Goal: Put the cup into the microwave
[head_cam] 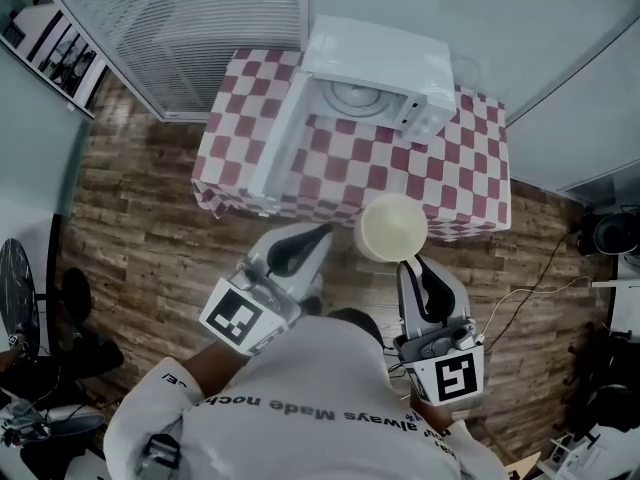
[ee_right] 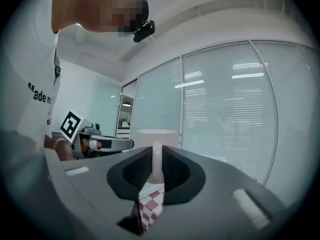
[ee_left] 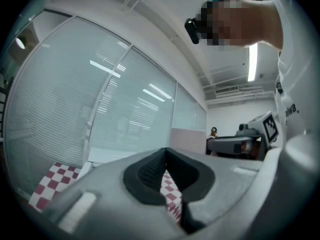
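Checkered desk (head_cam: 470, 173) at upper centre carries the open microwave (head_cam: 400, 73), straight ahead of the cup (head_cam: 392, 228) pinched by its handle in the right claw (head_cam: 408, 264); left claw (head_cam: 315, 236) closed, empty.

Light was cool and even; ceiling strip lights (ee_left: 252, 61) glared on the glass. Both gripper views bent strongly and darkened at the edges.

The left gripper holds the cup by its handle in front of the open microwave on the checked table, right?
No: the right gripper holds the cup by its handle, as the right gripper view shows. The left gripper is shut and empty. The microwave is open, on the checked table.
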A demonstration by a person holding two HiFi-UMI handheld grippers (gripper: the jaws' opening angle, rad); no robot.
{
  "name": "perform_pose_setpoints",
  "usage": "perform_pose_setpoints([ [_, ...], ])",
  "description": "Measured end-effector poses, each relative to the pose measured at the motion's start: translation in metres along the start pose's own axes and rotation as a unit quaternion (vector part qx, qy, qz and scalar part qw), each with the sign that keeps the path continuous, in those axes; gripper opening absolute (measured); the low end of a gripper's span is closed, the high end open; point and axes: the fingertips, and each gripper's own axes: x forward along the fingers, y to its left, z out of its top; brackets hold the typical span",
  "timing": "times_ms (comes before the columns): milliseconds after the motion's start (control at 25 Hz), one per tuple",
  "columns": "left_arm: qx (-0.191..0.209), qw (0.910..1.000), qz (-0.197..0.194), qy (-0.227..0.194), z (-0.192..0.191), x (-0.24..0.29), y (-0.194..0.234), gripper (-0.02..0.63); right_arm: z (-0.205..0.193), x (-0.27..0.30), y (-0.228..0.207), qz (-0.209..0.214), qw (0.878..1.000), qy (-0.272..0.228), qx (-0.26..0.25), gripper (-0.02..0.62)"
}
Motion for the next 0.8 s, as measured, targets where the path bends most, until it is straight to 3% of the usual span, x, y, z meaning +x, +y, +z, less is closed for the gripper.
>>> perform_pose_setpoints([
  [480,-0.007,0.9999,-0.008,0.006,0.001,0.029,0.038,0.003,-0.004,0.041,-0.026,-0.014,1.0,0.007,0.008,0.043],
  [800,-0.014,0.9999,-0.006,0.005,0.001,0.067,0.057,0.003,-0.005,0.063,-0.066,-0.016,1.0,0.005,0.009,0.043],
])
